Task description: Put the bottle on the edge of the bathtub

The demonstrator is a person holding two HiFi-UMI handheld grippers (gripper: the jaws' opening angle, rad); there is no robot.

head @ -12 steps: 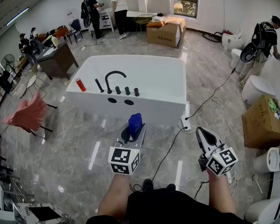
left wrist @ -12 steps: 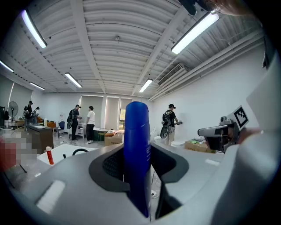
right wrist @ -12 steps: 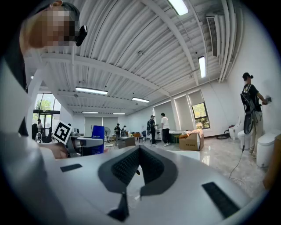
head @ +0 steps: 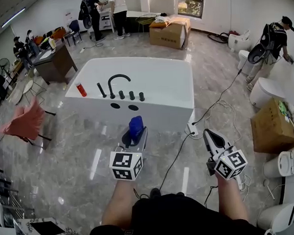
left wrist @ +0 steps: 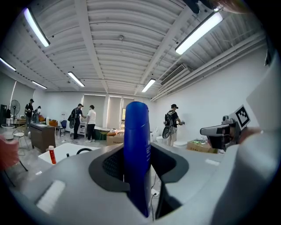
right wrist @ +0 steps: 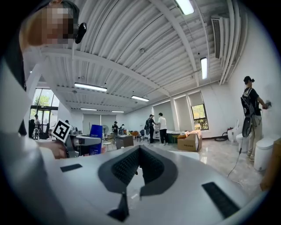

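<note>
Nearest, at six o'clock in the head view, a blue bottle (head: 136, 126) is held upright, clamped between the jaws of the left gripper (head: 133, 138), short of the bathtub. At four o'clock, the right gripper (head: 206, 133) is seen with jaws pressed together and nothing between them. Farther off, toward twelve o'clock, a white bathtub (head: 185, 106) is seen, with a black faucet (head: 118, 82) and a small red bottle (head: 81, 90) on its near edge.

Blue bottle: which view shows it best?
Left gripper view: the blue bottle fills the centre, clamped upright in the left gripper. Head view shows it small, from above. Right gripper view catches only a distant side glimpse.
</note>
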